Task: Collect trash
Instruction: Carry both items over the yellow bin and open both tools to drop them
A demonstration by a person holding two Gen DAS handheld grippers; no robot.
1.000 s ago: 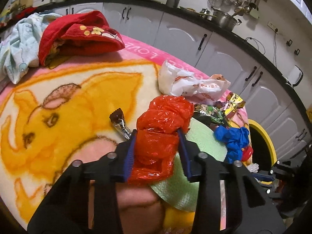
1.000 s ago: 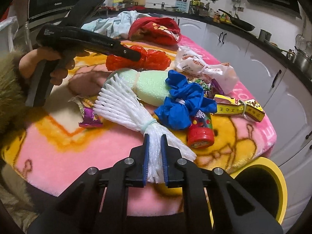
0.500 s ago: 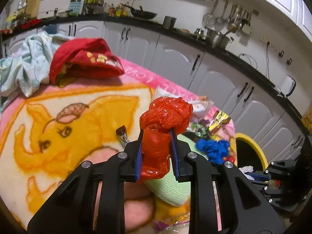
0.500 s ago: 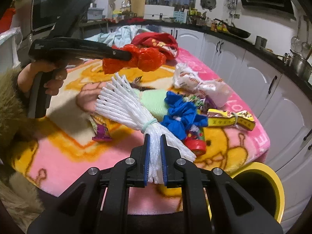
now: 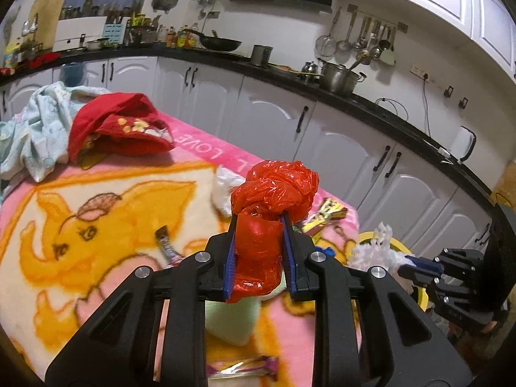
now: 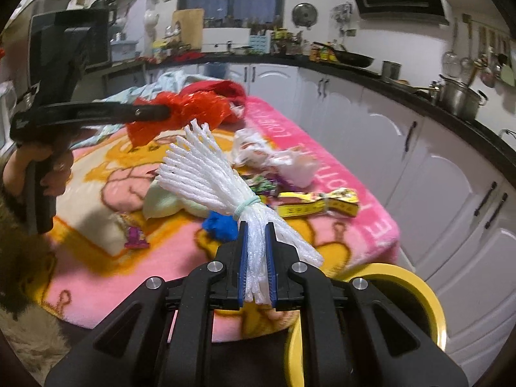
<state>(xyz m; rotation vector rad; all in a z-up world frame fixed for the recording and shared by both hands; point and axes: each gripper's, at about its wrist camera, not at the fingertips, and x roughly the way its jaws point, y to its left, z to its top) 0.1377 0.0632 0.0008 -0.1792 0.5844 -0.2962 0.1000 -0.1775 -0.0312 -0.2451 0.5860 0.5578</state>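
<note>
A kitchen with white cabinets and a black counter surrounds a bench (image 6: 371,225) draped in a pink and yellow blanket. The left gripper (image 5: 258,245) is clamped on a red bag (image 5: 271,200), held clear above the bench. The right gripper (image 6: 257,254) is clamped on a white net (image 6: 213,180), lifted over the bench's near edge. A yellow bin (image 6: 416,287) stands just beside the near right corner. Wrappers (image 6: 319,204), a blue bag (image 6: 221,225) and a white bag (image 6: 277,161) lie toward the right edge; red cloth (image 5: 119,129) sits at the far end.
</note>
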